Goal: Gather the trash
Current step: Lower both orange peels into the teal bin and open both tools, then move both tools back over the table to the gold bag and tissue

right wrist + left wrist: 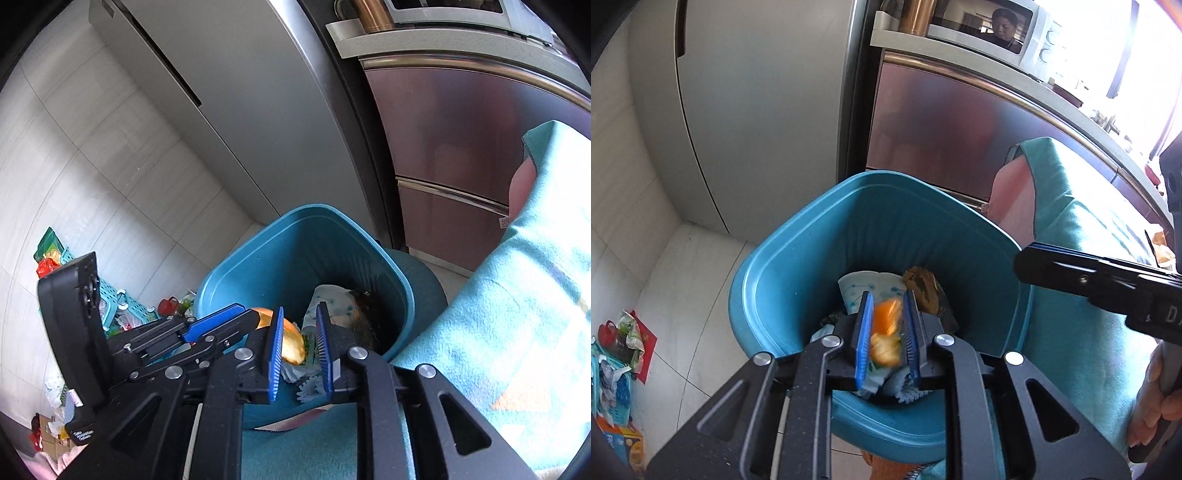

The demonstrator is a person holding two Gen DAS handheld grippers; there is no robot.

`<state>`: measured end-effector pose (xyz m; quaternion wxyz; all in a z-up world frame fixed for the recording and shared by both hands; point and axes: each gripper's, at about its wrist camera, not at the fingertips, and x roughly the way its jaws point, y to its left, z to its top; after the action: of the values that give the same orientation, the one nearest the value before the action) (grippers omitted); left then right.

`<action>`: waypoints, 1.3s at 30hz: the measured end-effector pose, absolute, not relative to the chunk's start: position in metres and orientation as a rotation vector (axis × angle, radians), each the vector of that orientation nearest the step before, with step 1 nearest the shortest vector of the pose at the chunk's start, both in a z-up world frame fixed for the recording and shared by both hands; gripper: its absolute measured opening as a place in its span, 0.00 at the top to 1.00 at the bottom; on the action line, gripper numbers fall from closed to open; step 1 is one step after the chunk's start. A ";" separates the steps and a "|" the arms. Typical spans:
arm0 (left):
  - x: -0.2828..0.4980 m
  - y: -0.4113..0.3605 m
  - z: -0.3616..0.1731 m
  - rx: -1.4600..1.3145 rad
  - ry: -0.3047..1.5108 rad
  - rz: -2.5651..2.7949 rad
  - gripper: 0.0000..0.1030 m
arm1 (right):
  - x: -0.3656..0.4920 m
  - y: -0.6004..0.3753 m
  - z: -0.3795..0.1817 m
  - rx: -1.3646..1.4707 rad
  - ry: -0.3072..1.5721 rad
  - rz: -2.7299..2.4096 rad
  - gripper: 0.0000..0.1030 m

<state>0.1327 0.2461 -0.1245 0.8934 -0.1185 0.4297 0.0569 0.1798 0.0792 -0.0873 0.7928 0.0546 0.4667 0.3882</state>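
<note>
A blue trash bin [798,280] stands beside the table, also in the right wrist view [295,251]. It holds white printed paper [864,286], a brown scrap [923,288] and other trash. My left gripper [888,332] hovers over the bin mouth, jaws apart. A blurred orange peel [884,332] lies between its blue pads [864,347], seemingly falling free; it also shows in the right wrist view [291,343]. My right gripper [299,354] is open and empty over the bin's near rim, to the right of the left one [221,321].
A teal cloth [1086,295] covers the table at right. A grey fridge [746,110] and metallic cabinet [942,122] stand behind the bin. Clutter and a teal basket [110,299] lie on the tiled floor at left.
</note>
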 end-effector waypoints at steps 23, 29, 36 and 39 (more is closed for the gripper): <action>0.114 0.134 -0.041 -0.101 0.680 -0.190 0.70 | 0.121 -0.136 -0.030 0.267 0.754 0.556 0.72; 0.123 0.069 -0.036 -0.048 0.692 -0.307 0.70 | 0.123 -0.212 -0.031 0.310 0.725 0.392 0.72; 0.136 0.000 -0.035 0.008 0.715 -0.403 0.70 | 0.135 -0.286 -0.040 0.372 0.715 0.251 0.72; 0.143 -0.027 -0.034 0.039 0.720 -0.437 0.69 | 0.148 -0.305 -0.048 0.393 0.712 0.202 0.72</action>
<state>0.1432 -0.0270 -0.0340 0.9124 0.0189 0.3496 -0.2121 0.1479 -0.3047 -0.0478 0.9135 0.1908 0.3458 0.0978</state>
